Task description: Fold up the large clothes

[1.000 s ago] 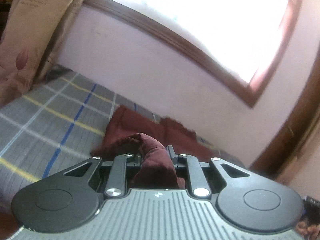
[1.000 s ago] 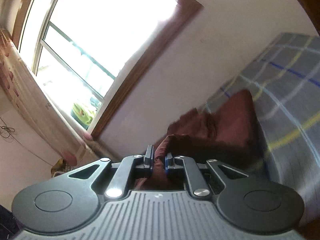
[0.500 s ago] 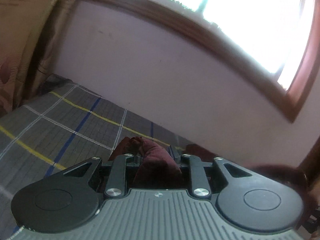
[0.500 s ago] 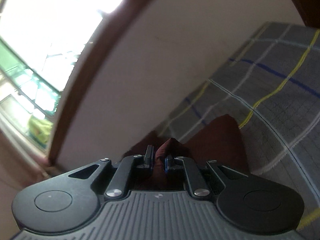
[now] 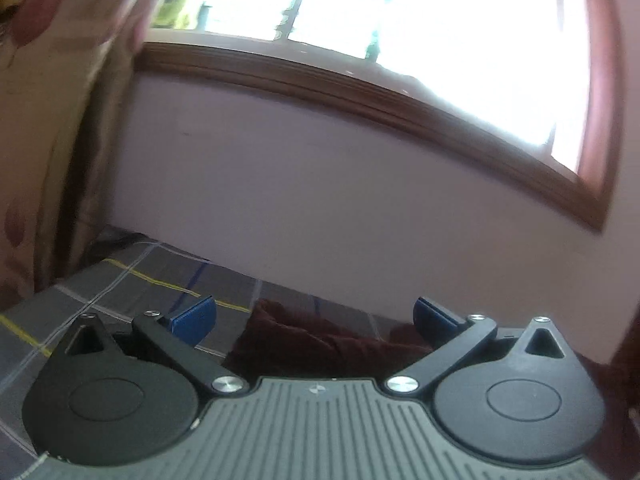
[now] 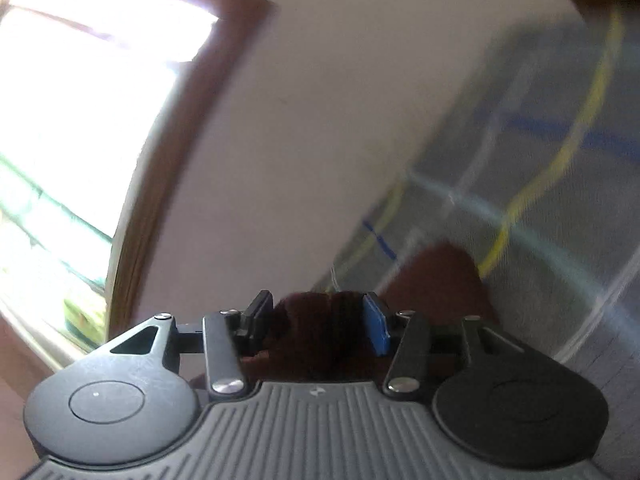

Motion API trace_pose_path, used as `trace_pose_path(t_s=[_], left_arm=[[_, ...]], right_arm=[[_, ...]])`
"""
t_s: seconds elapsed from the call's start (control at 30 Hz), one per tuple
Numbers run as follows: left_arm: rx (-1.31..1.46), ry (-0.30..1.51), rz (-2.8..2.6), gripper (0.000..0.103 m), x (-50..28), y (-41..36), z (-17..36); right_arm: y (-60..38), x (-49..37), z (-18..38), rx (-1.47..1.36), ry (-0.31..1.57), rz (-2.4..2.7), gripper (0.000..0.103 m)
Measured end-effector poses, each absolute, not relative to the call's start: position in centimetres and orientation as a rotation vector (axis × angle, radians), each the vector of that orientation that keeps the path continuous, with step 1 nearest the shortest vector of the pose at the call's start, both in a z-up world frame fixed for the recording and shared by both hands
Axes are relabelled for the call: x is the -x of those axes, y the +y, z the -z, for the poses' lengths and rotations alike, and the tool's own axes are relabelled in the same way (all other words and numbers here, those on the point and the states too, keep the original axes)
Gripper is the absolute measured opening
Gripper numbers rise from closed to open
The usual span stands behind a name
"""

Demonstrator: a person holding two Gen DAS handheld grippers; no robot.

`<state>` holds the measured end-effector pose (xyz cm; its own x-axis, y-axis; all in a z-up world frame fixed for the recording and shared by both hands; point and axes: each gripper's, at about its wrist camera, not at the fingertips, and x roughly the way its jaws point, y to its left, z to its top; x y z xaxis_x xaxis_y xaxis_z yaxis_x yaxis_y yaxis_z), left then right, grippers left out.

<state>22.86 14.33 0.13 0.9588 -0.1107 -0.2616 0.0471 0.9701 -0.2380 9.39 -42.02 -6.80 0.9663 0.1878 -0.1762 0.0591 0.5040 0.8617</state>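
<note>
Where the maroon garment [image 5: 320, 340] lies bunched in soft, rounded folds on the grey checked bedsheet [image 5: 132, 280], my left gripper [image 5: 314, 314] has its ribbed blue pads [image 5: 194, 316] spread wide, clear of the cloth. My right gripper [image 6: 316, 322] is parted, a corduroy-like fold of the garment [image 6: 316, 332] between its fingers. A plain matte wall [image 5: 320, 200] rises beyond, under a moulded wooden window frame [image 5: 360, 92].

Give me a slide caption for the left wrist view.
Open hand-held gripper poised over dark red cloth on a checked bedsheet, below a window.
</note>
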Motion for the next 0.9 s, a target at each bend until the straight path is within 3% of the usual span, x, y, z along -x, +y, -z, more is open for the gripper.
trace_pose_path(t_s=[0.07,0.13,0.27,0.37,0.5,0.67,0.9], left_arm=[[0.221,0.278,0.132,0.1,-21.8,13.8,-0.7],[0.169,0.266,0.209,0.093,-20.7,12.4,-1.2],[0.047,0.256,0.34,0.073,-19.7,8.1,-1.8],[-0.018,0.298,0.413,0.061,-21.4,5.2,-1.5],[-0.164,0.336,0.395,0.06,-25.1,2.4,0.1],[-0.263,0.414,0.339,0.06,-29.9,2.1,2.9],[-0.068,0.5,0.305,0.063,-33.9,5.5,5.7]], right_arm=[[-40.5,-7.9,4.2,-0.877,0.222,-0.112,0.047],[-37.6,-7.3,1.2,-0.624,0.246,-0.126,0.027],[-29.8,-8.0,-1.7,-0.168,0.292,-0.194,0.017],[-26.6,-10.7,-1.3,-0.065,0.357,-0.227,0.01],[-24.8,-14.8,0.5,0.0,0.442,-0.209,0.003],[-24.9,-18.8,3.2,0.012,0.499,-0.168,0.002],[-26.2,-21.2,5.9,-0.053,0.549,-0.157,0.0]])
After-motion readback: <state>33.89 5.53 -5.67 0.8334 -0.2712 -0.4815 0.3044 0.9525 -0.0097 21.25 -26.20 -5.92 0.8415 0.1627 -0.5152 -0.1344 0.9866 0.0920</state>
